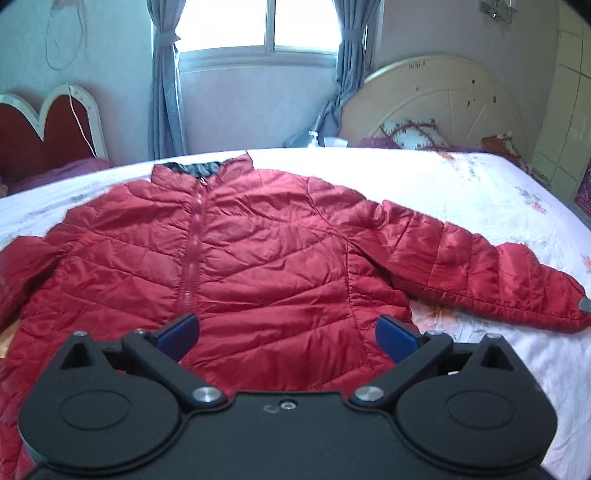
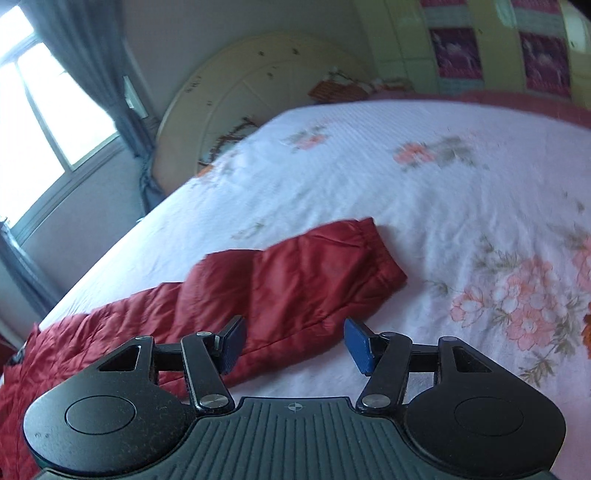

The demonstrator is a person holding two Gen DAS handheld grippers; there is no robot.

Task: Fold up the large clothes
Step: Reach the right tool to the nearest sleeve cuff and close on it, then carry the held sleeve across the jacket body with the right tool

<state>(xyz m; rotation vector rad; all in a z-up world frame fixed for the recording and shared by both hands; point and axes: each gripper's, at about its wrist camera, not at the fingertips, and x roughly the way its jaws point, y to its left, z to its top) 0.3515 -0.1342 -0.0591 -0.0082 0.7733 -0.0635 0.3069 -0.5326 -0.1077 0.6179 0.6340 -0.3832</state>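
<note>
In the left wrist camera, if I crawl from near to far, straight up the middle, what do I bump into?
Left hand-held gripper → red jacket → its dark collar → white bedsheet edge → window.

Two black handheld grippers, the left gripper [image 1: 288, 334] smooth-bodied, the right gripper [image 2: 294, 345] ribbed with a crosshair mark, each with blue finger pads [image 1: 179, 332] and silver pivot screws.

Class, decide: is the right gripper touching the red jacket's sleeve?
Cannot tell. In the right wrist view, the open right gripper overlaps the sleeve, hiding any gap.
</note>
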